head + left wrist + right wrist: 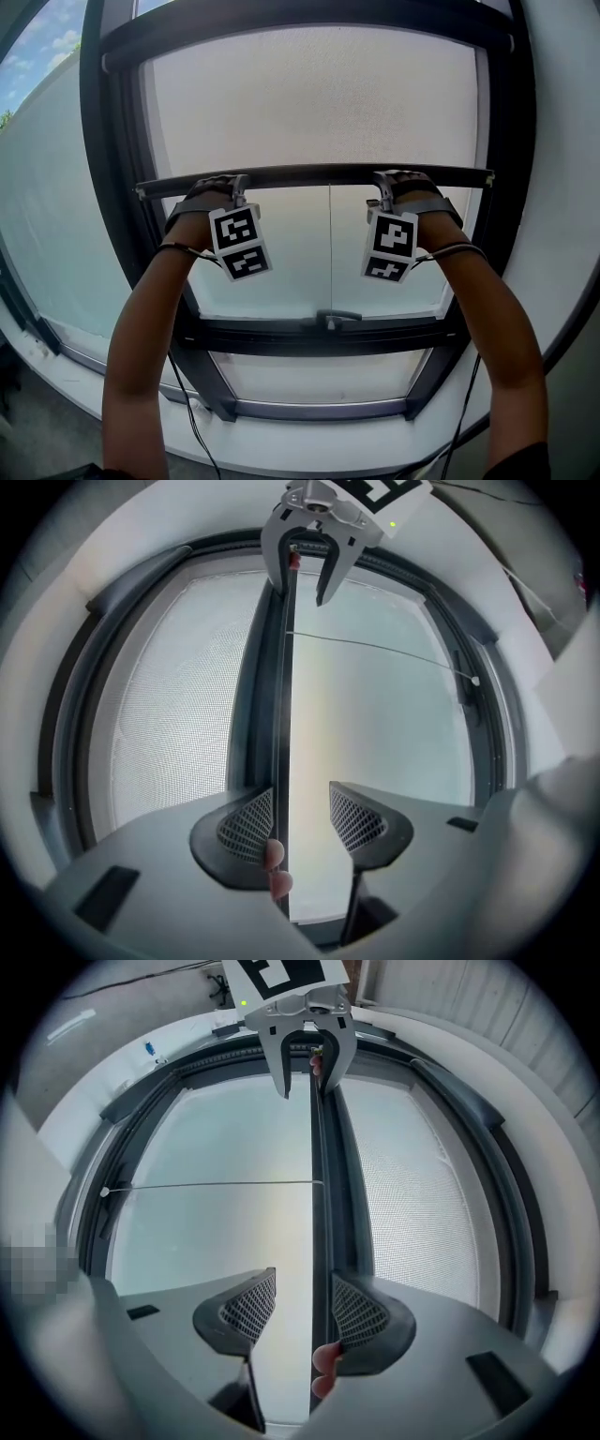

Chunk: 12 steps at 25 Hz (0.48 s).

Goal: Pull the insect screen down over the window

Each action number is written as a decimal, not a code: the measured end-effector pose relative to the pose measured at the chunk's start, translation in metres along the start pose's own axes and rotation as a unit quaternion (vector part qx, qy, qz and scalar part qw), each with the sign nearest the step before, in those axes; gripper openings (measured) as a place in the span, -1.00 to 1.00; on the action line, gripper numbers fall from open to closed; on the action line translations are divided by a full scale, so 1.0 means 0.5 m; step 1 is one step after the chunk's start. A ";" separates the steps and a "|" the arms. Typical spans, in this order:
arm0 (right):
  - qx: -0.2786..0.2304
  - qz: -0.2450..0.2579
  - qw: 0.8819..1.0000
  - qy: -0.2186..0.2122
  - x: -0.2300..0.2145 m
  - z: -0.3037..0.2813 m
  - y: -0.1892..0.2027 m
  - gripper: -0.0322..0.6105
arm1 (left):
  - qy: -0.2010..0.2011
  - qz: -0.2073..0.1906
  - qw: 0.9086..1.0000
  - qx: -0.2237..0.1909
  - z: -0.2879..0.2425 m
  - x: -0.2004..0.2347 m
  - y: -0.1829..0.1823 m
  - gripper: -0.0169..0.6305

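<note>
The insect screen's dark bottom bar [319,175] runs across the window about halfway up, with the mesh [319,103] hanging above it. My left gripper [230,190] sits on the bar's left part and my right gripper [389,190] on its right part. In the left gripper view the bar [282,696] passes between the jaws [302,797]; the left pad [251,822] lies against it and the right pad stands off. In the right gripper view the bar [319,1194] touches the right pad [361,1312], with a gap to the left pad. A thin pull cord [216,1183] hangs from the bar.
Below the bar is bare glass, a black window frame [319,336] with a handle [336,319], then the white sill [309,441]. Cables [187,403] trail down from both wrists. A person's fingertips [274,860] show beside the bar at each gripper.
</note>
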State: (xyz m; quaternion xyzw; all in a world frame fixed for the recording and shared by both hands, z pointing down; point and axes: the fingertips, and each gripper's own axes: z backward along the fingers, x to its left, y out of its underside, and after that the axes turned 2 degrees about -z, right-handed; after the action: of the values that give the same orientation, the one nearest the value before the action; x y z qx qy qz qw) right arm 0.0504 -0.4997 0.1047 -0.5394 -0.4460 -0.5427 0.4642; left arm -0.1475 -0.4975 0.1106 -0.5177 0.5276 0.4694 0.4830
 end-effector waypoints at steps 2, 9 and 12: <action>-0.008 -0.005 1.000 -0.013 0.022 0.003 -0.001 -0.31 | 0.013 0.000 1.000 -0.001 -0.001 -0.023 -0.001 -0.36; -0.019 -0.014 0.999 -0.024 0.019 0.007 -0.004 -0.30 | 0.024 0.009 1.000 0.003 0.001 -0.027 0.002 -0.36; -0.021 -0.021 0.999 -0.038 0.021 0.010 -0.005 -0.31 | 0.041 0.011 0.999 0.001 0.003 -0.029 0.001 -0.36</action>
State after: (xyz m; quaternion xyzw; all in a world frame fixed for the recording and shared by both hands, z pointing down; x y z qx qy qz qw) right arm 0.0487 -0.4947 0.1151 -0.5599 -0.4628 -0.5407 0.4242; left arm -0.1478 -0.4946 0.1248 -0.5301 0.5532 0.4525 0.4563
